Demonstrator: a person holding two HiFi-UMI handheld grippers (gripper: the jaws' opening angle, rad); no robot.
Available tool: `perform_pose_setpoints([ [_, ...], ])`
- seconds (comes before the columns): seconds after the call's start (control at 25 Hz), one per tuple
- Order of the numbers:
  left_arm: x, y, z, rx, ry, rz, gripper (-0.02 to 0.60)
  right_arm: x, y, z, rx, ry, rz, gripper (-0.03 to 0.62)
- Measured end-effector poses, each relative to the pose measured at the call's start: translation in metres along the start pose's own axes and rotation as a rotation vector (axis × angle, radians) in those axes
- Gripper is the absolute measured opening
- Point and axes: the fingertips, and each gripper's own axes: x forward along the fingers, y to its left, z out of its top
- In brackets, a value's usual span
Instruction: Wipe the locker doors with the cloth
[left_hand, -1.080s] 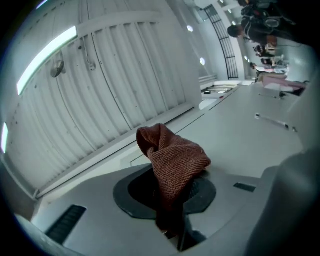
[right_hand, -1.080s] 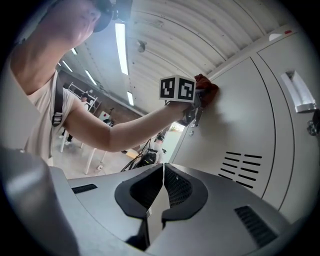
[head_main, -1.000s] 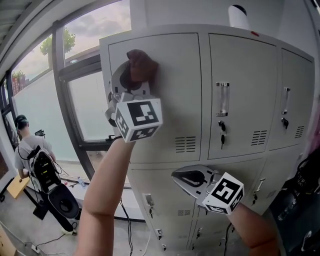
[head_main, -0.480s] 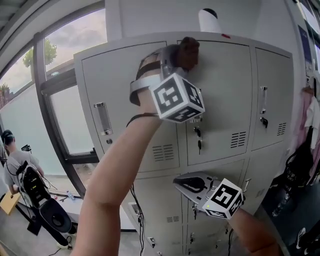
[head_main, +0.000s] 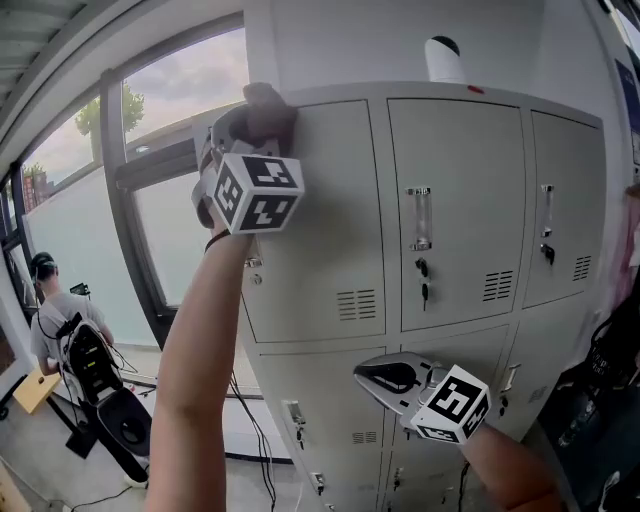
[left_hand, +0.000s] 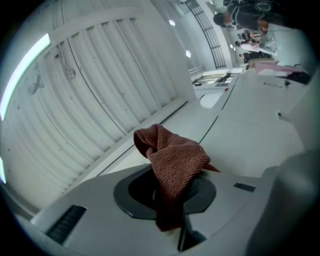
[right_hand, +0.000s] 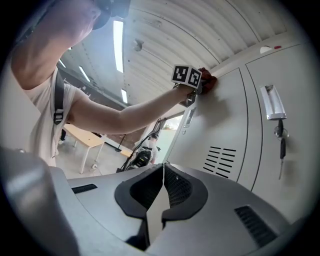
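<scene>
From the head view, had the left gripper (head_main: 255, 125) raised to the upper left corner of the leftmost upper locker door (head_main: 320, 230), jaws clamped on a dark red cloth (head_main: 268, 100) bunched against the door's top edge. Had the right gripper (head_main: 366, 377) low, before the lower row of lockers and apart from them. Saw a handle (head_main: 421, 215) with keys (head_main: 424, 282) hanging under it on the middle door (head_main: 455, 200), louvred vents (head_main: 358, 304) low on the left door, a white cylinder (head_main: 445, 60) on the locker top, a window (head_main: 150, 210) to the left and a person (head_main: 55, 310) far off beside it. Along the left gripper's jaws, found the cloth pinched between the tips, its folded bulk standing up past them and hiding where they met, with a ribbed ceiling (left_hand: 90, 100) beyond. Along the right gripper's jaws, found them together at the tips with nothing held, facing the upper doors, the raised arm and cloth in sight at the left door's top corner; saw also a ceiling light strip (right_hand: 118, 45) and a pale wooden table (right_hand: 87, 137) at the left.
</scene>
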Motion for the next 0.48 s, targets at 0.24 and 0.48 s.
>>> perform_pose_setpoints([
  [0.24, -0.014, 0.097, -0.081, -0.15, 0.128, 0.163, 0.071, 0.01, 0.02, 0.002, 0.017, -0.014, 0.043, 0.018],
  [0.48, -0.04, 0.042, -0.073, -0.097, 0.088, 0.141, 0.071, 0.004, 0.022, -0.003, 0.042, -0.013, 0.043, 0.018],
])
